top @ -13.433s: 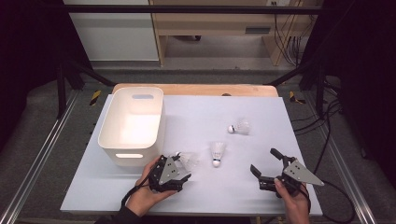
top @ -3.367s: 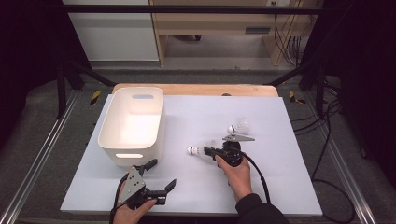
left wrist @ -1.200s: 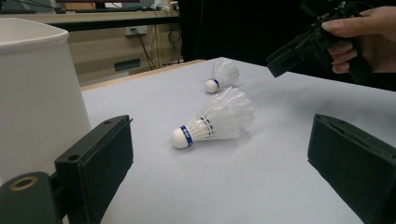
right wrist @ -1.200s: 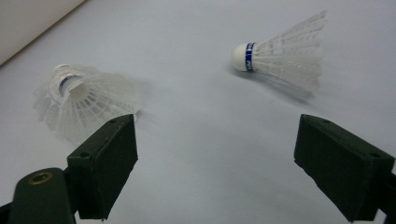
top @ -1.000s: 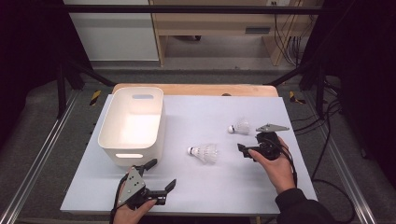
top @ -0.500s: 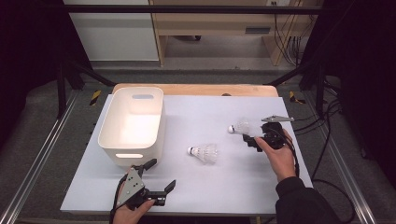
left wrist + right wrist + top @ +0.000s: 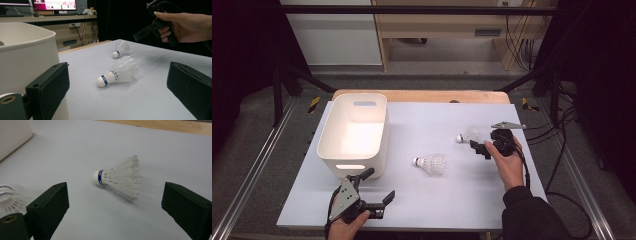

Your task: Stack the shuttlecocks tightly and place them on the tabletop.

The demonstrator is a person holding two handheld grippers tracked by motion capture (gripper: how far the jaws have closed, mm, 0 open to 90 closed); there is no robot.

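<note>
R gripper (image 7: 479, 148) is hovering w/ jaws wide apart, nothing between the pads, lined up on the far shuttlecock (image 7: 119, 180). That one is lying on its side on the white table (image 7: 452, 200), white cork tip w/ a blue band pointing toward the bin side, translucent white skirt flaring toward the gripper; in the high view it's sitting at the right-centre of the table (image 7: 468, 135), just beside the R jaws, not touching as far as I can tell. Second shuttlecock (image 7: 430, 164), same look, is lying on its side near mid-table, well apart from both grippers; a bit of its skirt is showing at the lower left edge of the R gripper view. L gripper (image 7: 374, 192) is resting at the near edge by the white bin (image 7: 353, 135), jaws also spread apart, empty, looking across at both shuttlecocks. Vs 0.5 s ago: R hand is sitting marginally closer to the far shuttlecock, otherwise the same; vs 3.4 s ago it's moved off the mid-table one over to this one. L gripper and bin aren't changing.
</note>
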